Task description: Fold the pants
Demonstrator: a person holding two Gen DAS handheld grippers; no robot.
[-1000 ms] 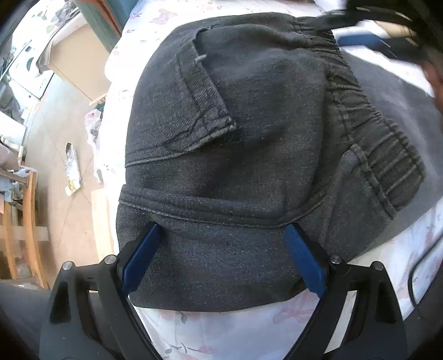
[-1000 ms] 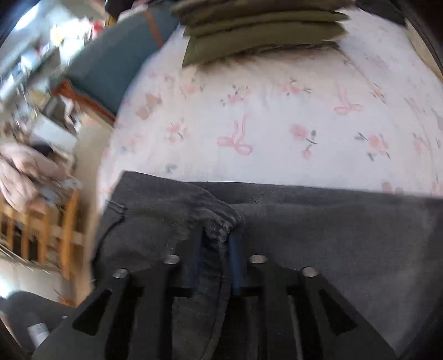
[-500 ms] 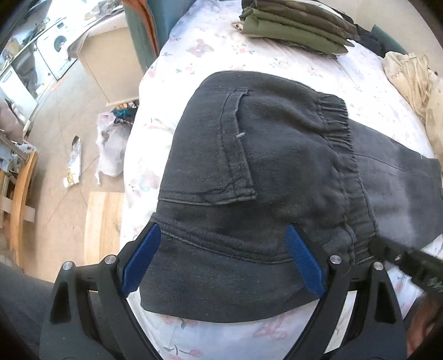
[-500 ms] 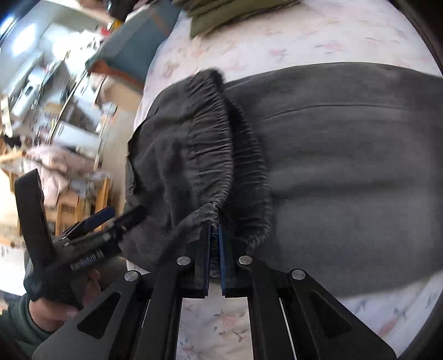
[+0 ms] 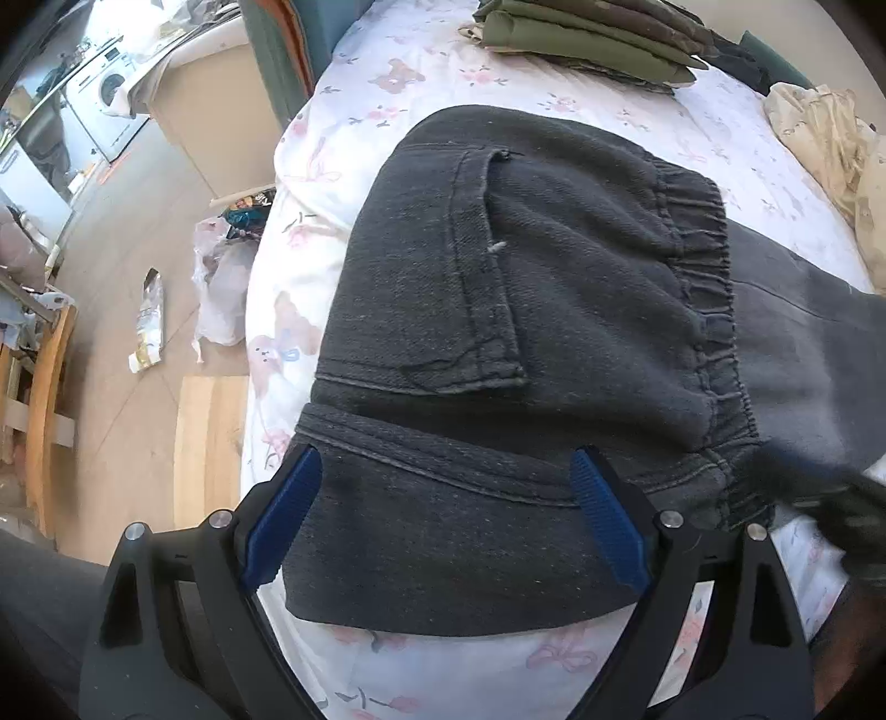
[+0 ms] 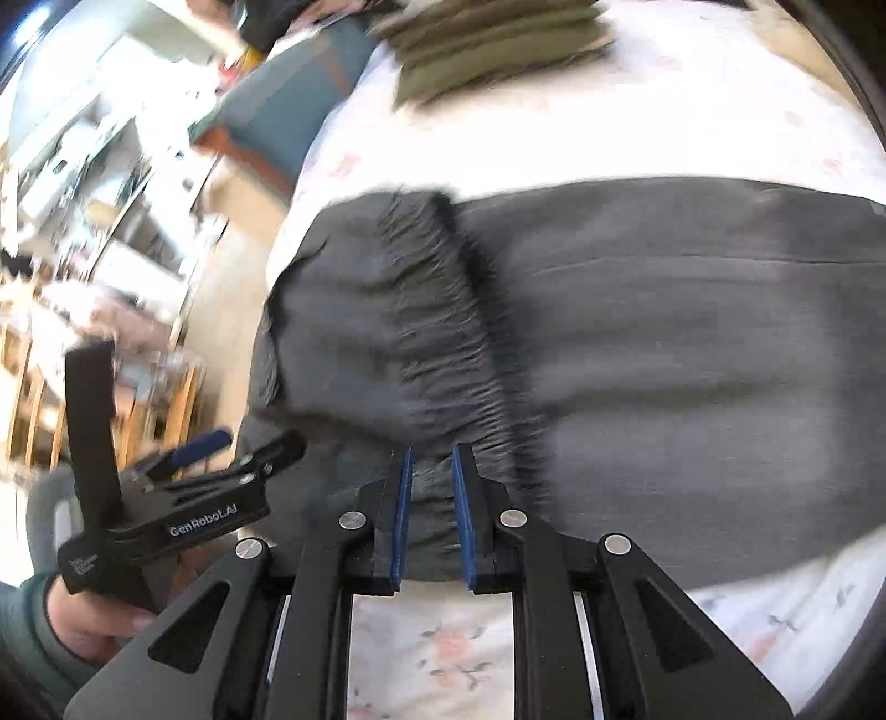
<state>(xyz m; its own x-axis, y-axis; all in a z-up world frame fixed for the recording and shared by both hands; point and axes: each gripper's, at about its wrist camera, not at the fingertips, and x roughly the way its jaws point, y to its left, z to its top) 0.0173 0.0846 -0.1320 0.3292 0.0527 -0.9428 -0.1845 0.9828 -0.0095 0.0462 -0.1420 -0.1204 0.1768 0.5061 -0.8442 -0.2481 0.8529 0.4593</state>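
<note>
The left hand-held gripper stands wide open above the near fold of the pants, gripping nothing. The right hand-held gripper is narrowly parted and its jaws are opening; the gathered waistband lies between the blue pads, with contact unclear through blur. The dark pants lie folded across the bed, near its front edge. Farther back, near the far edge, rests a folded olive stack.
</note>
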